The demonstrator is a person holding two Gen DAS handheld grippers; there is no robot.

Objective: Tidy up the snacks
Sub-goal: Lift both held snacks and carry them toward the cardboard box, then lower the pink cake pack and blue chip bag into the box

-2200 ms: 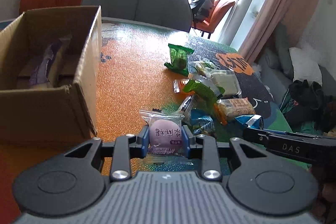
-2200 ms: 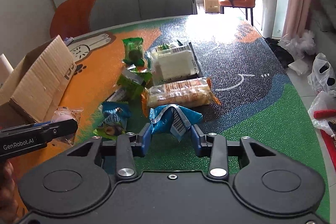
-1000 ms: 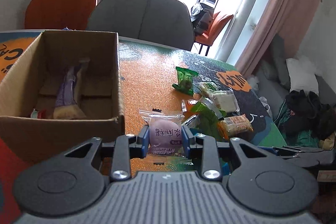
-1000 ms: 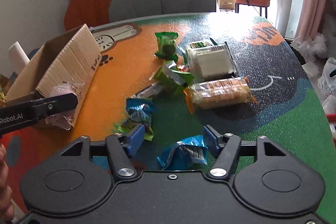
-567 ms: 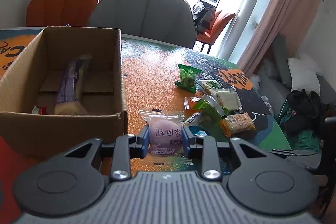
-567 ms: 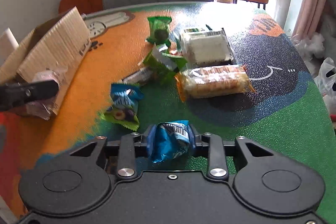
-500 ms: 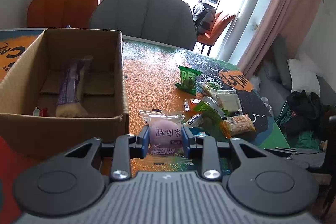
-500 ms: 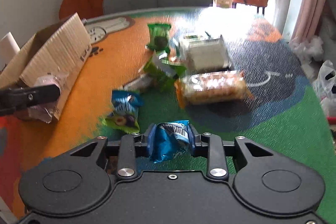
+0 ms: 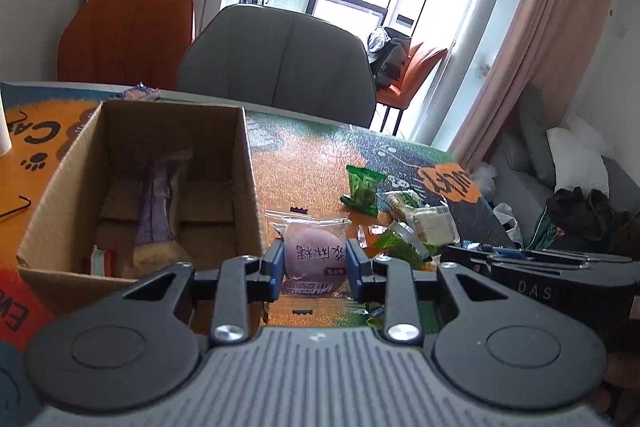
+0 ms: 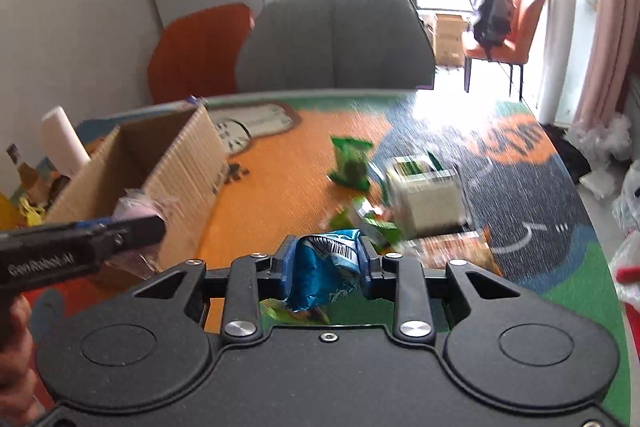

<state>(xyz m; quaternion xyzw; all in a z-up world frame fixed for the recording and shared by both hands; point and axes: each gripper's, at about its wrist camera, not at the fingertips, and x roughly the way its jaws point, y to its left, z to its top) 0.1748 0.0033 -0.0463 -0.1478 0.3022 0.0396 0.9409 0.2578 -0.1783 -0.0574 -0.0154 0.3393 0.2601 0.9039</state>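
Purple, round and sealed in clear plastic, a bun packet point(image 9: 314, 255) sits clamped in the left gripper point(image 9: 314, 263) beside the open cardboard box point(image 9: 248, 163). The right gripper point(image 10: 324, 261) pinches a crumpled blue foil snack packet point(image 10: 320, 273) above the colourful table mat point(image 10: 280, 187).

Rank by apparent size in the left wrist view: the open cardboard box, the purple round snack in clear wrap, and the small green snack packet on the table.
1. Open cardboard box, clearly largest.
2. Purple round snack in clear wrap.
3. Small green snack packet.

The purple snack sits far nearer the camera, so ranks 2 and 3 are unsure as true sizes.
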